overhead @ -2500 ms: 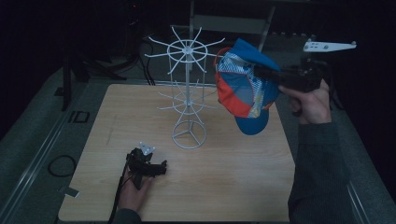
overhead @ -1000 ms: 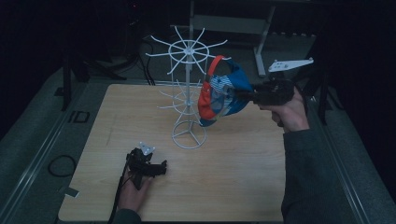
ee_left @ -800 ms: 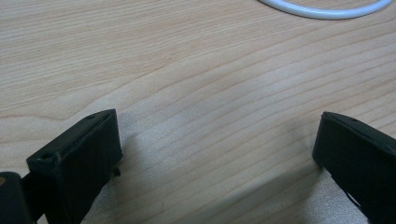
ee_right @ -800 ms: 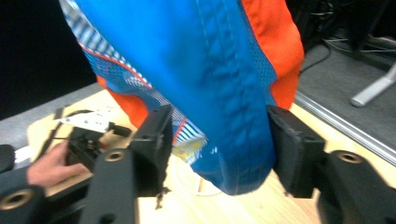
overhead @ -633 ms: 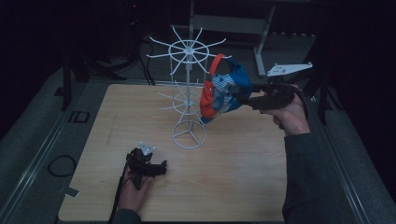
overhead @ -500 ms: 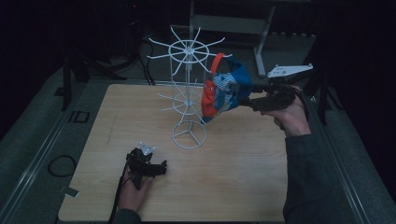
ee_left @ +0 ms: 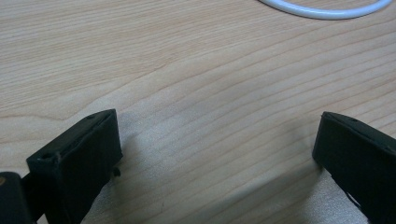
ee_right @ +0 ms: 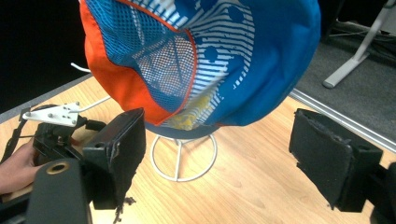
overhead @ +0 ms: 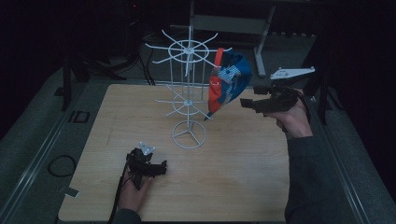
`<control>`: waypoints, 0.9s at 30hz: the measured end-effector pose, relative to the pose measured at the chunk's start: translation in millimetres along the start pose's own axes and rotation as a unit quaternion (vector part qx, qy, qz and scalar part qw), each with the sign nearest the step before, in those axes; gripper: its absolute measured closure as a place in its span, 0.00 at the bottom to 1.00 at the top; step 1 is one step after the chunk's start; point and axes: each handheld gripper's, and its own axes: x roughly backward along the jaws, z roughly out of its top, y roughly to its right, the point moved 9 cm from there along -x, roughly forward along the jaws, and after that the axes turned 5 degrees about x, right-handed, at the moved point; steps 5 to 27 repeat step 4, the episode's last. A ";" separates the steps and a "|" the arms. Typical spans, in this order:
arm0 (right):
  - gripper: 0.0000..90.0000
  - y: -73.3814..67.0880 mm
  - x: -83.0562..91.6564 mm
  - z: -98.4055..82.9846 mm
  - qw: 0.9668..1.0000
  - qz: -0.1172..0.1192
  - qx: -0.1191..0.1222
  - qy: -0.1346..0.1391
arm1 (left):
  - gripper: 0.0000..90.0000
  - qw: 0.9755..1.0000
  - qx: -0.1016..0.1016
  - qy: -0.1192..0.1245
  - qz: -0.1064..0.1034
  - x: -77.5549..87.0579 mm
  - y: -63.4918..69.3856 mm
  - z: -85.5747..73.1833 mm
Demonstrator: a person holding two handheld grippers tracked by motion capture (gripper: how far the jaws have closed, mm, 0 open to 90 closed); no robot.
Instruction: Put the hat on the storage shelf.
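Note:
A blue, orange and white mesh cap (overhead: 229, 81) hangs from an upper arm of the white wire rack (overhead: 188, 93) in the middle of the wooden table (overhead: 243, 177). My right gripper (overhead: 246, 103) is just right of the cap, level with its lower edge. Its jaws have just been opening and stand wide, with no pad on the cap (ee_right: 210, 56), which hangs just ahead of them. My left gripper (overhead: 159, 168) rests on the table near the front left. It is open (ee_left: 215, 154) with bare wood between its jaws.
The rack's round base ring (ee_right: 182, 158) stands on the table under the cap, and its edge (ee_left: 322, 10) lies ahead of the left gripper. Grey floor and metal stand legs (overhead: 261, 42) lie beyond the table's far edge.
The right gripper brought the cap in from the right to the rack, then opened and let go. The cap now hangs on the rack arm. The left gripper stayed put.

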 end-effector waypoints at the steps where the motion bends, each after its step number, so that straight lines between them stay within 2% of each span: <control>1: 0.21 0.3 0.0 -0.8 1.000 -0.001 -0.002 -0.001 | 0.02 1.000 0.000 0.000 0.000 0.0 0.0 0.0; 27: 0.21 1.7 0.4 -4.1 1.000 -0.002 -0.004 -0.001 | 0.02 1.000 0.000 0.000 0.000 0.0 0.0 0.0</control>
